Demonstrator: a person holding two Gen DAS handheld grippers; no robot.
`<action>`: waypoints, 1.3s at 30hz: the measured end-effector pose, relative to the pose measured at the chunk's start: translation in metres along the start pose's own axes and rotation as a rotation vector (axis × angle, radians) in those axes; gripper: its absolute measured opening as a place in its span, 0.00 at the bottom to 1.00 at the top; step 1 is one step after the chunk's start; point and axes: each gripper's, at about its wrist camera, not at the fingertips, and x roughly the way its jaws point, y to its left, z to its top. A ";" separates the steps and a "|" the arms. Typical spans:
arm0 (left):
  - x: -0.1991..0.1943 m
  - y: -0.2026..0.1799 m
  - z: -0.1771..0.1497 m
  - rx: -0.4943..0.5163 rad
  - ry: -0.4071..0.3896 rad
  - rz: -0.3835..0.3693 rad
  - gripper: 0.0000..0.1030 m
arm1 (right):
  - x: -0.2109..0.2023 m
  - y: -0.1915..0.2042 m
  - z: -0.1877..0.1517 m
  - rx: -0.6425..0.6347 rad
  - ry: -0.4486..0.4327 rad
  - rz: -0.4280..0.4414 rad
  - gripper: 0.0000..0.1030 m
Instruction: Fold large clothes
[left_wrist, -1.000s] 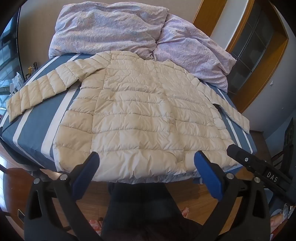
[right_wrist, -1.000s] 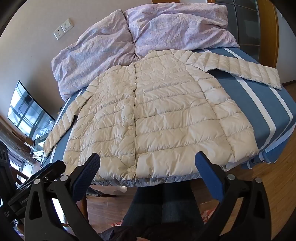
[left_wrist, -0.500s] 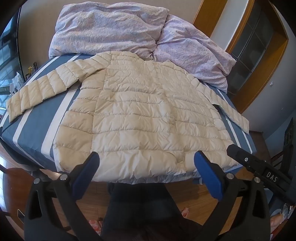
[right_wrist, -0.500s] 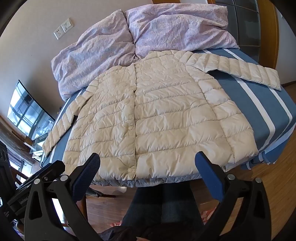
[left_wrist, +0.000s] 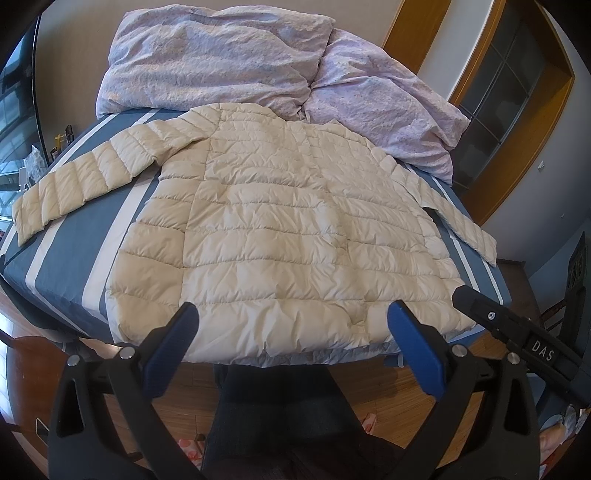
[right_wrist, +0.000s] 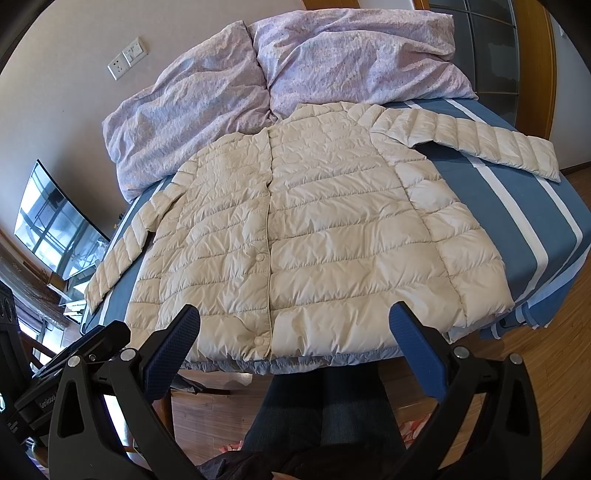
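A cream quilted puffer jacket (left_wrist: 288, 229) lies flat and buttoned on the bed, hem toward me, both sleeves spread out to the sides. It also shows in the right wrist view (right_wrist: 317, 236), with its button placket running down the middle. My left gripper (left_wrist: 291, 332) is open and empty, held just in front of the hem above the bed's near edge. My right gripper (right_wrist: 295, 332) is open and empty too, at the hem. The right gripper's body (left_wrist: 517, 332) shows at the right of the left wrist view.
The bed has a blue sheet with white stripes (left_wrist: 66, 251). A crumpled lilac duvet (left_wrist: 221, 62) is piled at the head. A wooden door frame (left_wrist: 517, 122) stands at the right. A window (right_wrist: 51, 229) is at the left. Wooden floor and the person's legs (right_wrist: 332, 406) are below.
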 end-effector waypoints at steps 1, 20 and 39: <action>0.000 0.000 0.000 0.000 0.000 0.000 0.98 | 0.000 0.000 -0.001 -0.001 -0.001 -0.001 0.99; 0.000 0.000 0.000 0.001 -0.002 0.001 0.98 | 0.001 0.002 0.000 -0.002 -0.001 -0.001 0.99; 0.000 0.000 0.000 0.001 -0.003 0.001 0.98 | 0.000 0.000 0.001 -0.001 -0.002 0.000 0.99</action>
